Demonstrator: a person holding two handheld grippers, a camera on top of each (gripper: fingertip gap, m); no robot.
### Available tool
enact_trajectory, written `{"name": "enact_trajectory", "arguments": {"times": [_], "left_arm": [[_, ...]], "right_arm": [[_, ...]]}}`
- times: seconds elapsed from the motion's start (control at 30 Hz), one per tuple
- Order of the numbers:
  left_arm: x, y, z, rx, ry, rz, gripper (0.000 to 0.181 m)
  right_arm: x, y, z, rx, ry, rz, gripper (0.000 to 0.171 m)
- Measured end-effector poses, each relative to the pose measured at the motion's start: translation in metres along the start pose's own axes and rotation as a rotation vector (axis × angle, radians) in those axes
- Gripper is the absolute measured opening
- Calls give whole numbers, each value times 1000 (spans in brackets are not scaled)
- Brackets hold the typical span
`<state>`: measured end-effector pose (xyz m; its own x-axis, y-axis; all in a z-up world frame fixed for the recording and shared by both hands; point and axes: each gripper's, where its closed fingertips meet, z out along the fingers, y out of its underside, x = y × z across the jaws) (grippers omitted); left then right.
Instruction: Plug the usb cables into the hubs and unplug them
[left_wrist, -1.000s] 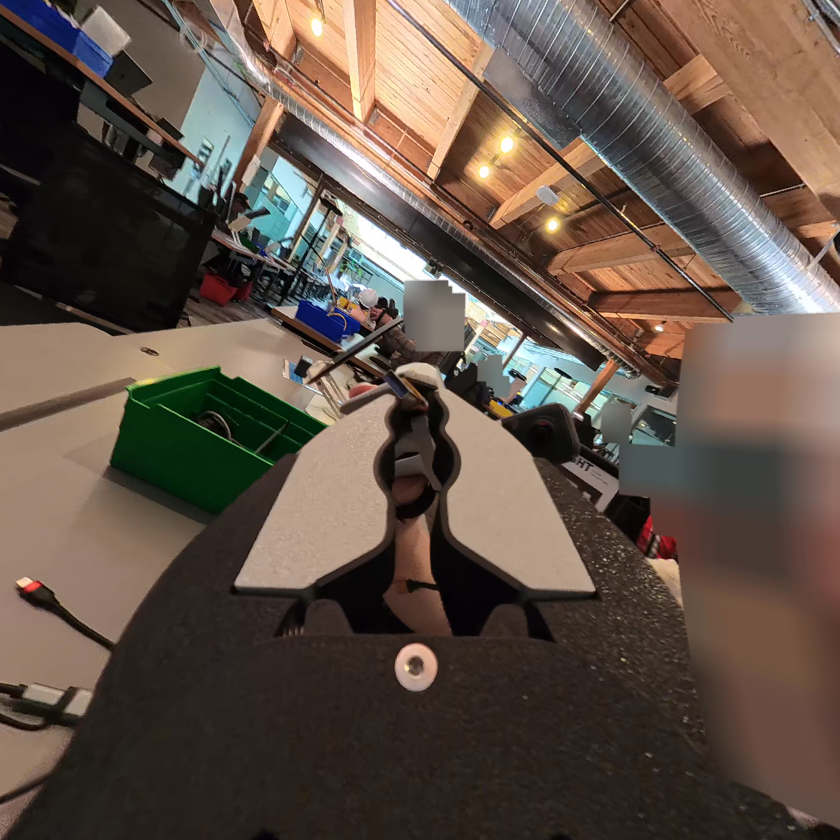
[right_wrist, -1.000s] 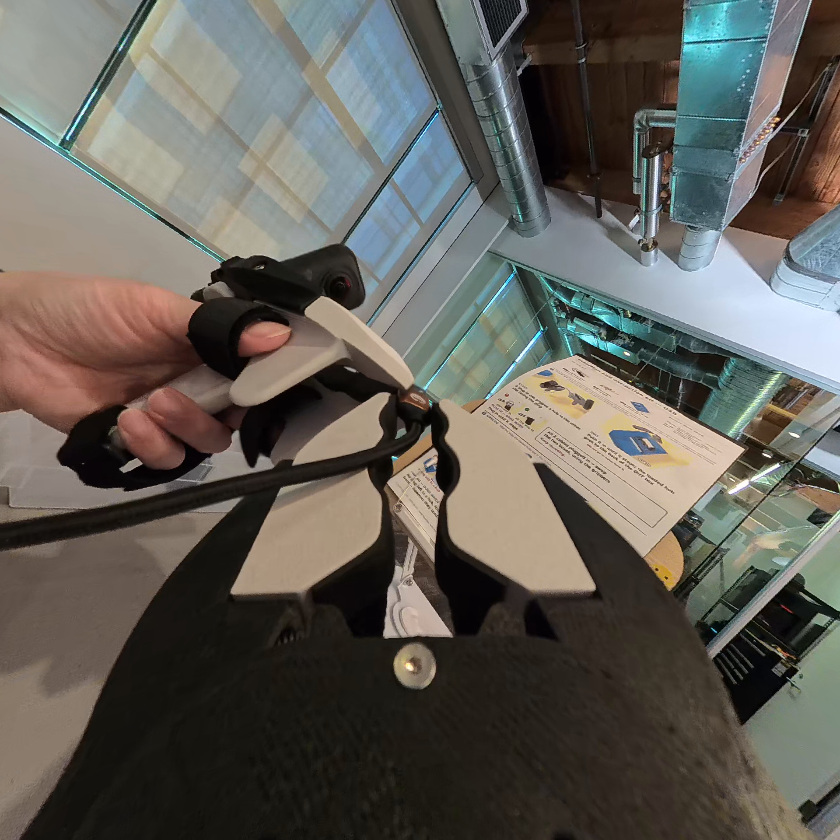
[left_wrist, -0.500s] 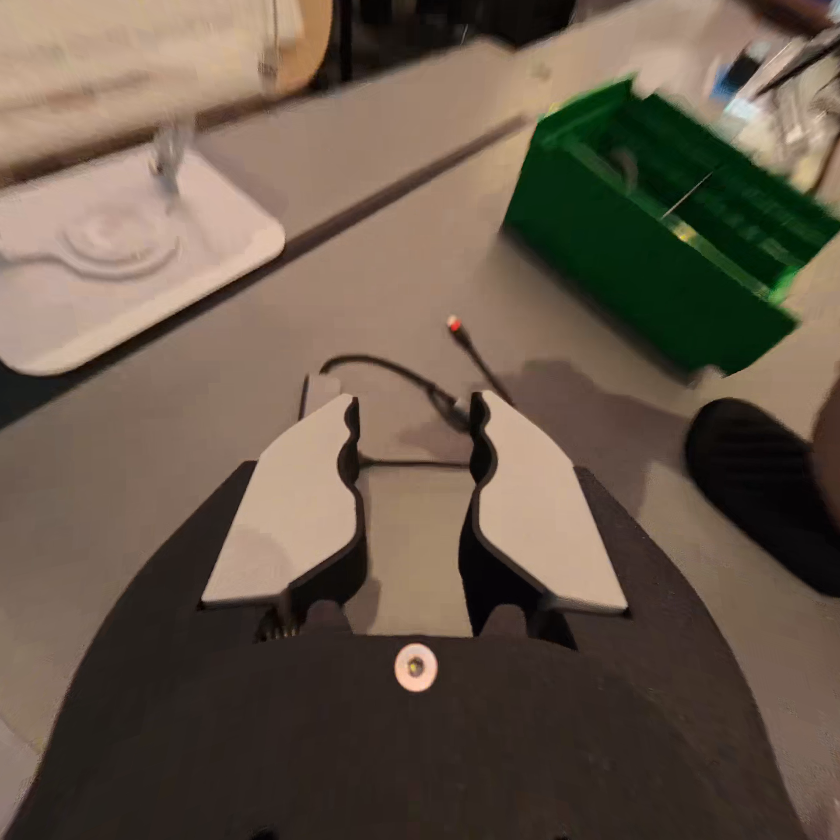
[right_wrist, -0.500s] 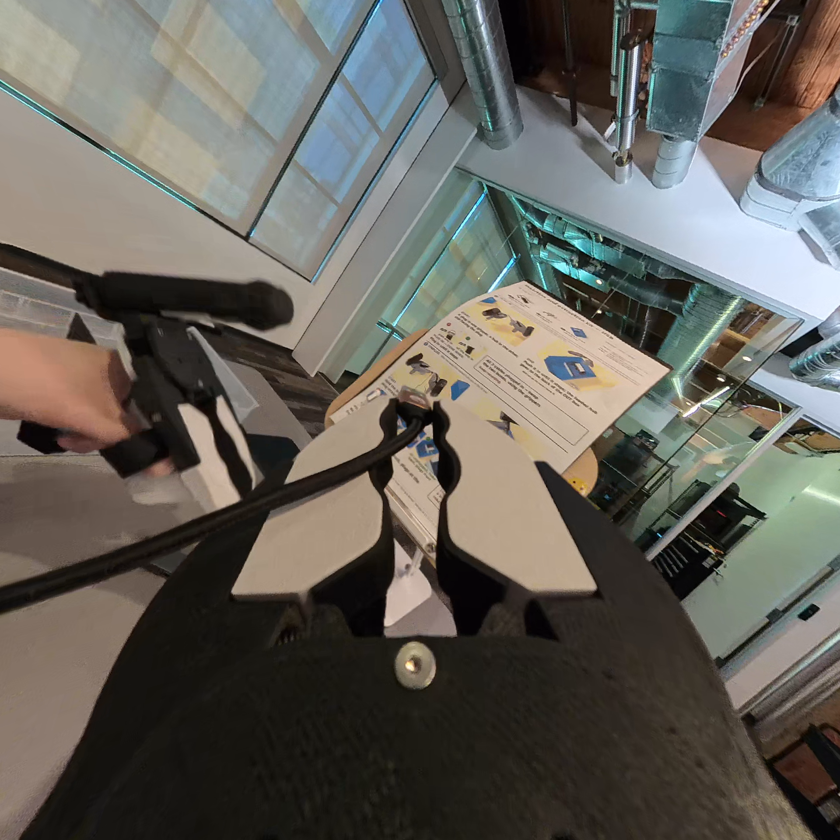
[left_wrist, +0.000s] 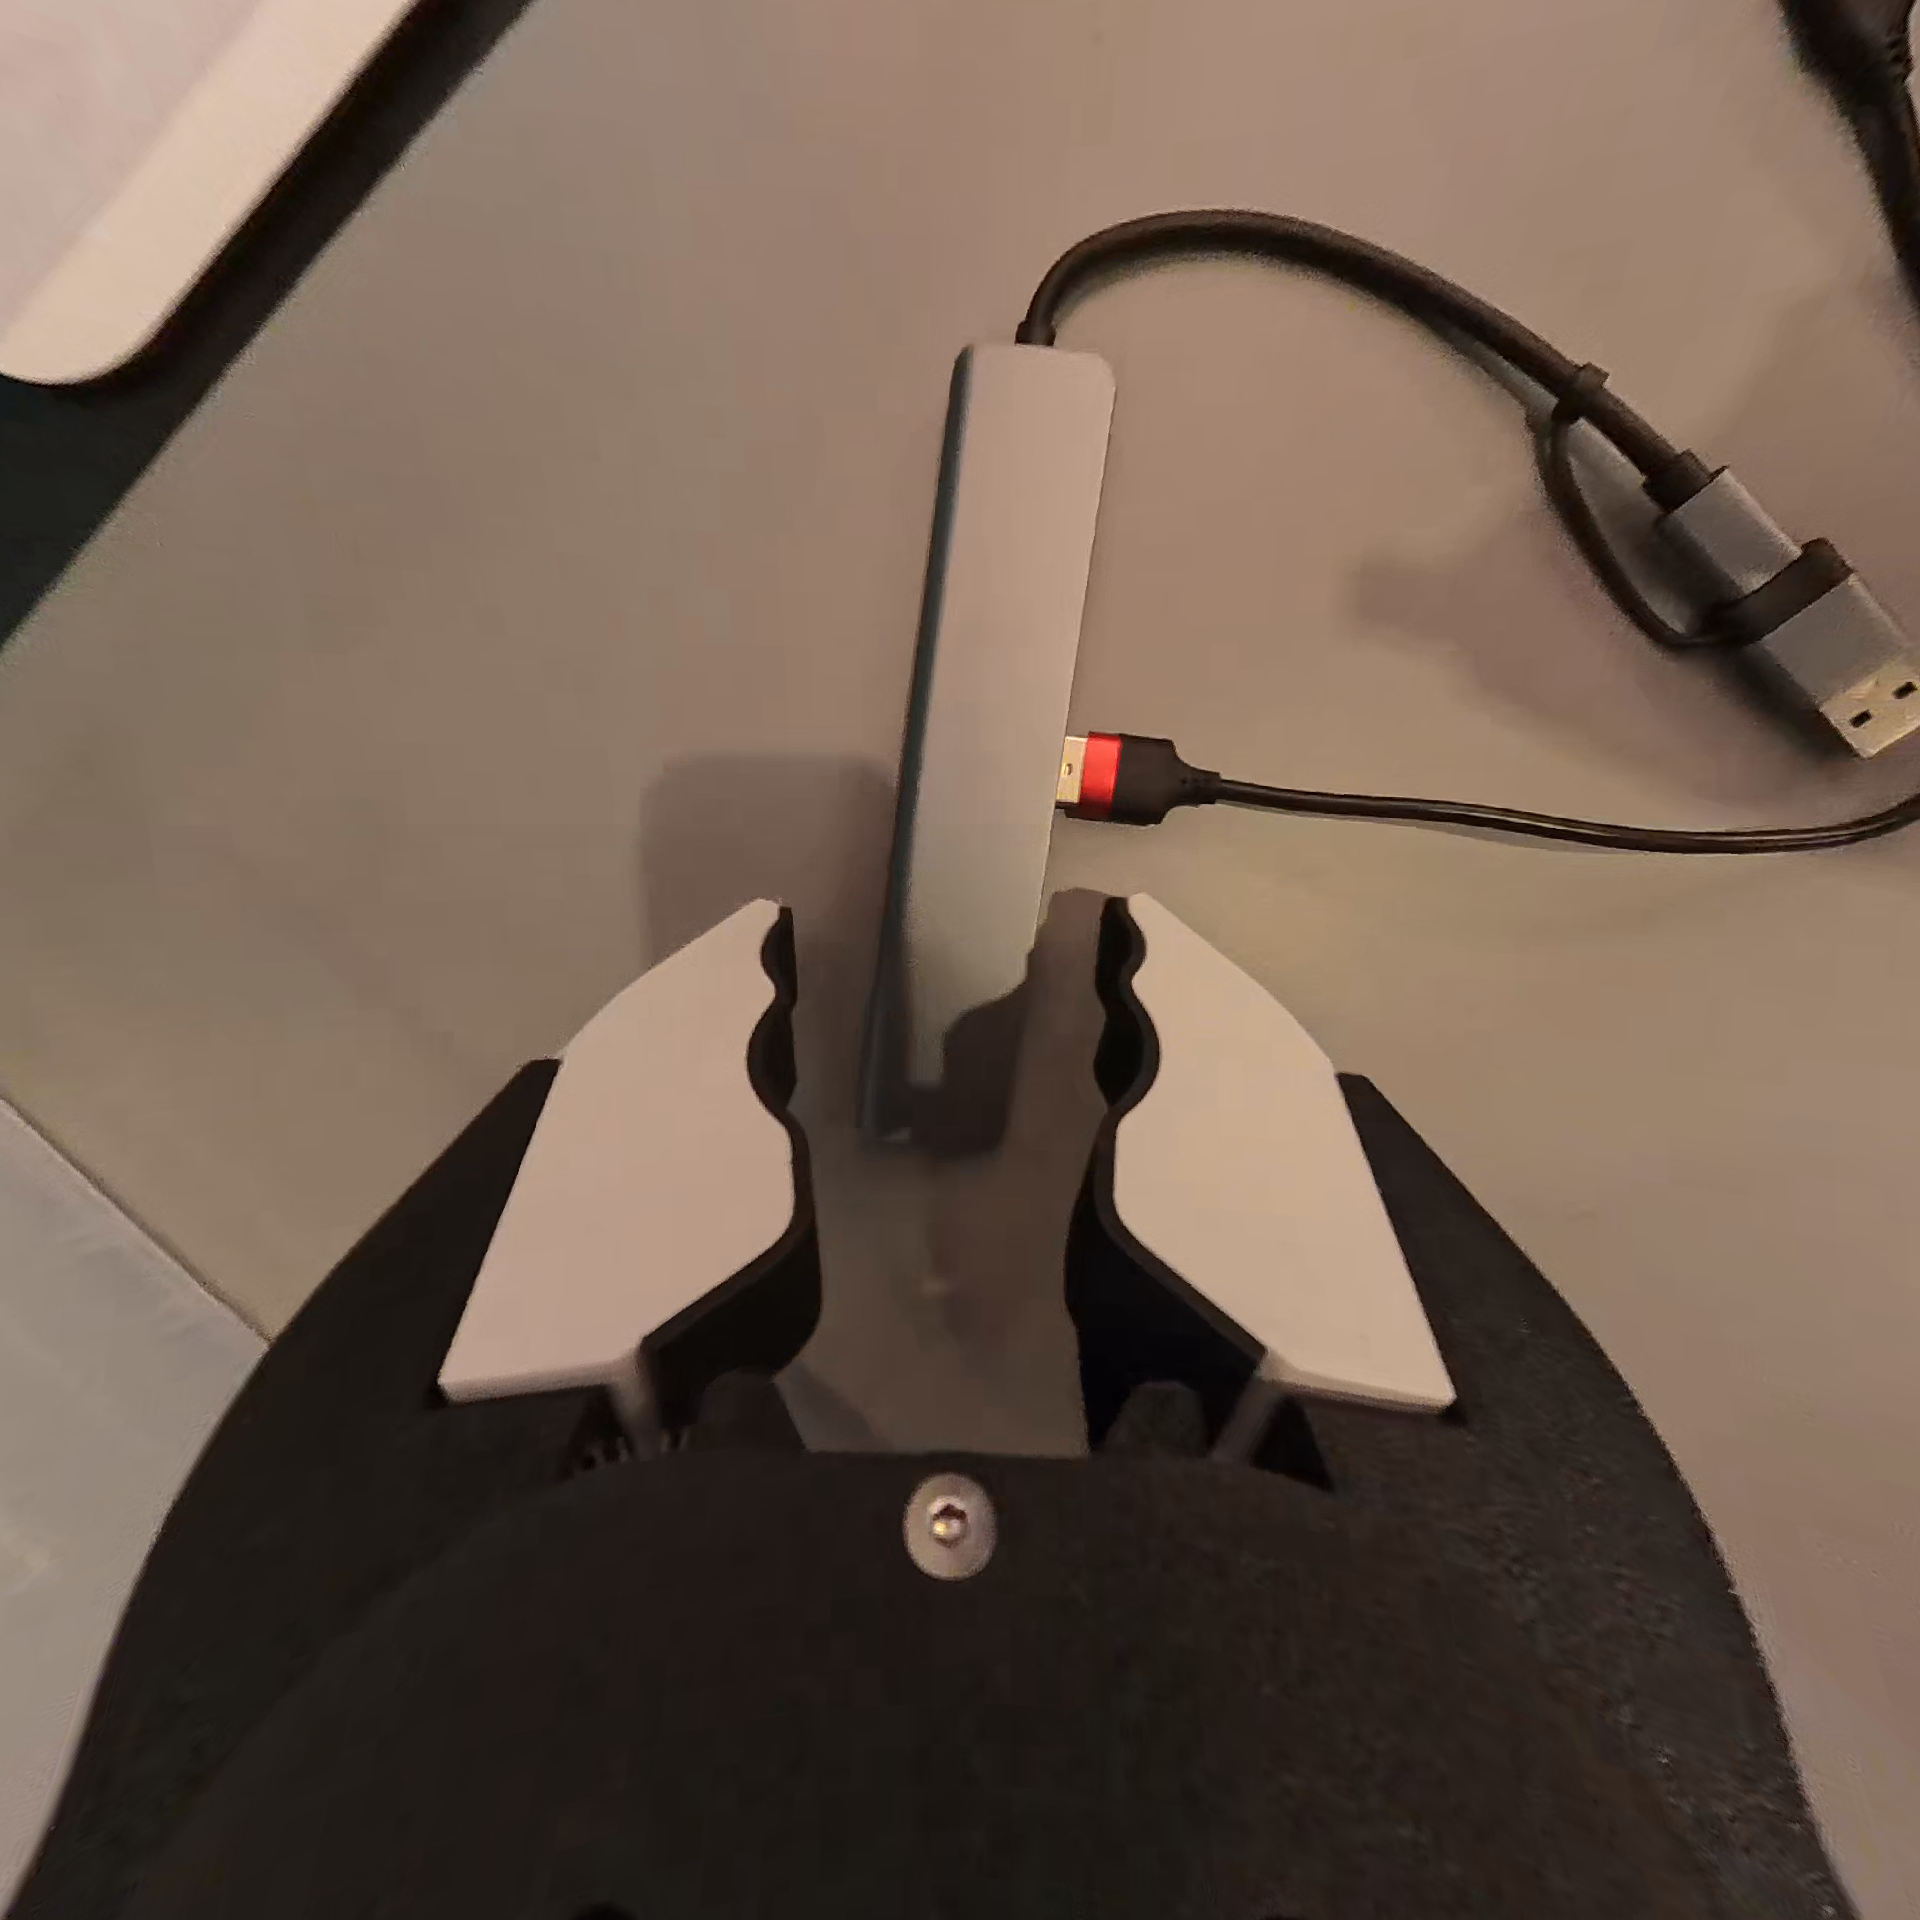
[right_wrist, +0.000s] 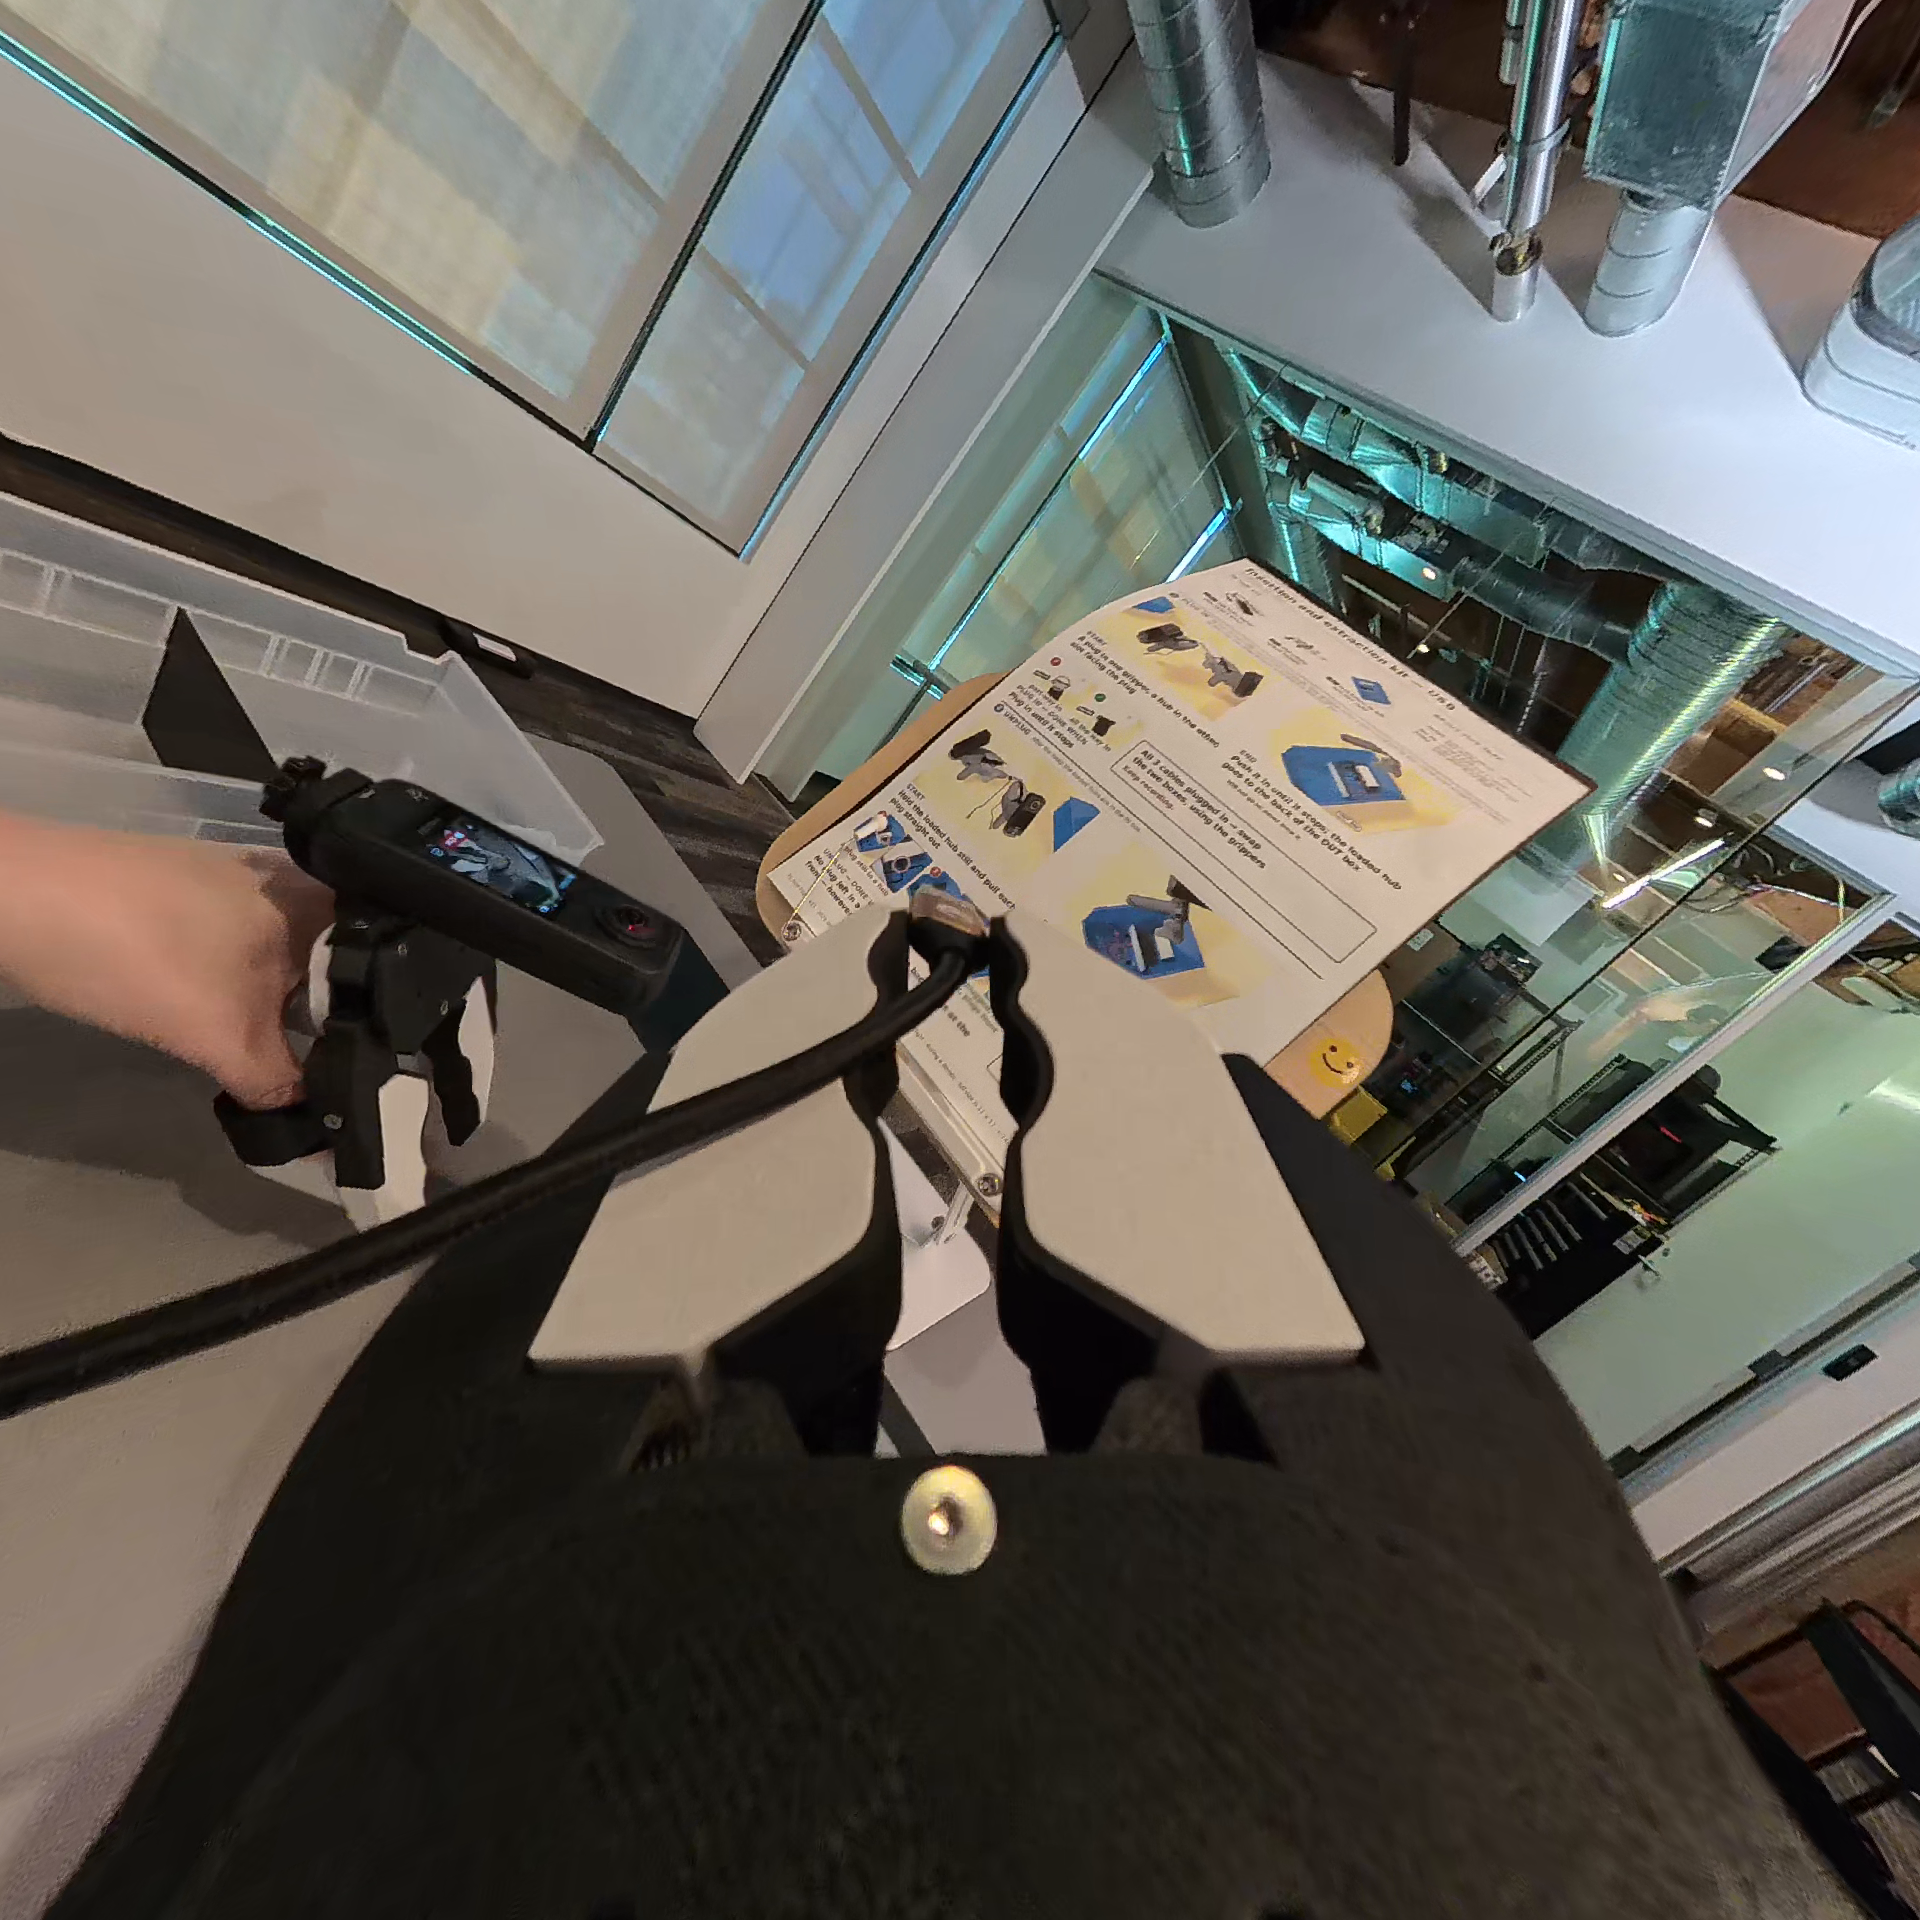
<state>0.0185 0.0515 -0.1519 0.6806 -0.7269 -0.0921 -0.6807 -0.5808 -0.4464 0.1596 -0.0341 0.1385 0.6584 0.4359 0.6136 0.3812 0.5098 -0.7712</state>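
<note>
The left gripper (left_wrist: 940, 914) is being held low over the gray table (left_wrist: 416, 540), jaws apart, w/ the near end of the silver hub (left_wrist: 987, 707) lying between the fingertips at frame center; contact can't be told. A red-collared plug (left_wrist: 1117, 779) is sitting in the hub's right side. The hub's own cable (left_wrist: 1351, 281) is curling to the upper right, ending in a metal plug (left_wrist: 1787, 623). In the right wrist view, the right gripper (right_wrist: 948, 935) is being kept clamped on a black cable's plug (right_wrist: 948, 920), cable (right_wrist: 416, 1226) trailing to lower left. The left gripper is being gripped by a hand (right_wrist: 156, 966) at mid-left.
</note>
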Motion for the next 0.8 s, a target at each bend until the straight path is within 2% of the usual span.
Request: {"name": "enact_trajectory", "arguments": {"times": [0.17, 0.4, 0.57, 0.8], "left_arm": [[-2, 1, 8, 22, 59, -54, 66], [-3, -1, 9, 79, 48, -64, 65], [-1, 9, 4, -10, 43, -81, 64], [-1, 15, 1, -41, 51, -64, 63]], "right_arm": [[-3, 5, 3, -20, -16, -3, 15], [-1, 9, 3, -22, -17, 14, 15], [-1, 14, 3, -35, -21, 12, 15], [-5, 18, 6, -49, -31, -1, 15]]}}
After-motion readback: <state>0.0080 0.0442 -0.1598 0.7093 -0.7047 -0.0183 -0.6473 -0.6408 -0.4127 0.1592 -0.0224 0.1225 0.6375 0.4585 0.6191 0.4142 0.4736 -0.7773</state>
